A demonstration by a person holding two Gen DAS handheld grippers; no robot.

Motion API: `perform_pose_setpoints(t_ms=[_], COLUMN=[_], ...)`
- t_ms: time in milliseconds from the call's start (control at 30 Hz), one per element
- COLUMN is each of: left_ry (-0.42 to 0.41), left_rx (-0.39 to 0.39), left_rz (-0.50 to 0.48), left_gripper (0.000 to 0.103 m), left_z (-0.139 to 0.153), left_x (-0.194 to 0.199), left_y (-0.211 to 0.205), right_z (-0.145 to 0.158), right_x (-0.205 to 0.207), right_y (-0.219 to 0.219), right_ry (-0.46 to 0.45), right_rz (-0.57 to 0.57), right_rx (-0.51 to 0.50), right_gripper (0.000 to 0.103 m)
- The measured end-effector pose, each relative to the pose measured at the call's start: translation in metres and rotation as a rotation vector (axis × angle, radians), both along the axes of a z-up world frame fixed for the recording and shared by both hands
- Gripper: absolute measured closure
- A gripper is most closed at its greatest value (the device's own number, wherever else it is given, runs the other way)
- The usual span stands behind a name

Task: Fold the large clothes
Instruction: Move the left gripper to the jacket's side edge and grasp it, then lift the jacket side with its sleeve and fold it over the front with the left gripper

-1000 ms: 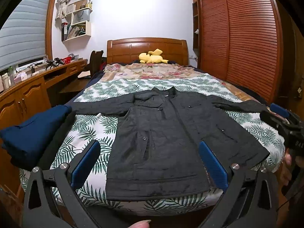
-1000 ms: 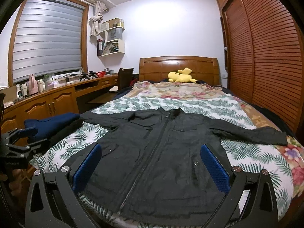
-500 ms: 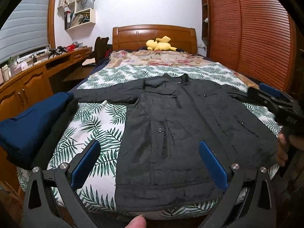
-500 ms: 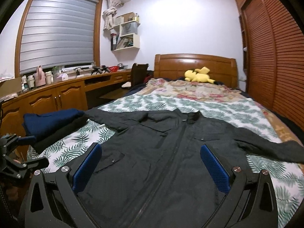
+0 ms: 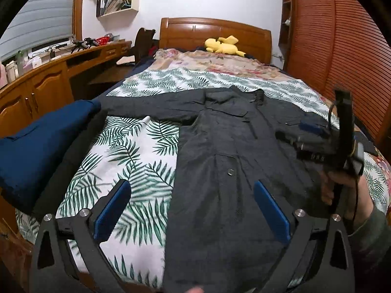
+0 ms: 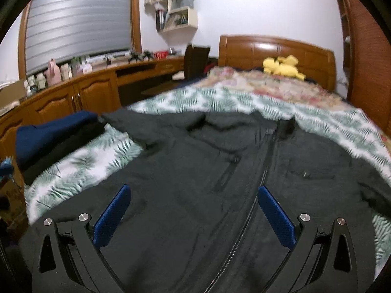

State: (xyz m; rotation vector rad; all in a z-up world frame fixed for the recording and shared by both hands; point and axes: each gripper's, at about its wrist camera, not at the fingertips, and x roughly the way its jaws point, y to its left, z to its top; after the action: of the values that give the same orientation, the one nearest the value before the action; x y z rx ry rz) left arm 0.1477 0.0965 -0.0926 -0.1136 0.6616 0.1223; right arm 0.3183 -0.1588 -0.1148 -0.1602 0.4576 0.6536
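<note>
Approach step: dark quilted jacket (image 5: 234, 171) lay spread flat on the leaf-print bed (image 5: 127, 161); left tongs (image 5: 191, 213) and right tongs (image 6: 193, 216) gaped apart, empty. Next: probably grasping a sleeve.

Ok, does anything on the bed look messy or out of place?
Nothing stands out. The dark jacket lies flat with sleeves spread on the leaf-print bedspread, and the folded navy garment sits at the bed's left edge.
</note>
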Motion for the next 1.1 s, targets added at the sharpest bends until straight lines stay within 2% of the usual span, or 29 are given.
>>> perform_pose_setpoints(t_ms=[100,267,367,500,667,867,1000,1100], left_ry=[0.01,0.05,0.062,0.09,0.121,0.196,0.232,0.246], left_rx=[-0.006,-0.052,-0.082,-0.129,-0.142,-0.219,-0.309,-0.383], left_rz=[-0.016,-0.035,-0.02,0.024,0.066,0.15,0.201,0.222], left_gripper=[0.007,0.024,0.029,0.034,0.036,0.036,0.036,0.047], left_z=[-0.004,-0.02,-0.03,-0.04,-0.053,-0.076,-0.089,-0.098], left_x=[0.024,0.088,0.13,0.182,0.232,0.27,0.277,0.281], left_y=[0.013,0.048,0.073,0.11,0.143,0.173,0.19,0.201], right_z=[-0.011,-0.01,-0.011,-0.006,-0.003,-0.008,-0.011,-0.012], right_x=[0.016,0.026,0.037,0.041,0.033,0.03,0.027,0.023], right_y=[-0.008,-0.026,-0.026,-0.025,-0.019,-0.001,0.007,0.008], right_ry=[0.058,0.099,0.122,0.128,0.112,0.087,0.088,0.089], right_rz=[0.01,0.001,-0.005,-0.006,-0.019,-0.061,-0.059,-0.05], right_rx=[-0.027,-0.027,-0.04,-0.047,-0.046,-0.025,-0.033,-0.025], right_gripper=[0.0,0.0,0.0,0.0,0.0,0.0,0.0,0.0])
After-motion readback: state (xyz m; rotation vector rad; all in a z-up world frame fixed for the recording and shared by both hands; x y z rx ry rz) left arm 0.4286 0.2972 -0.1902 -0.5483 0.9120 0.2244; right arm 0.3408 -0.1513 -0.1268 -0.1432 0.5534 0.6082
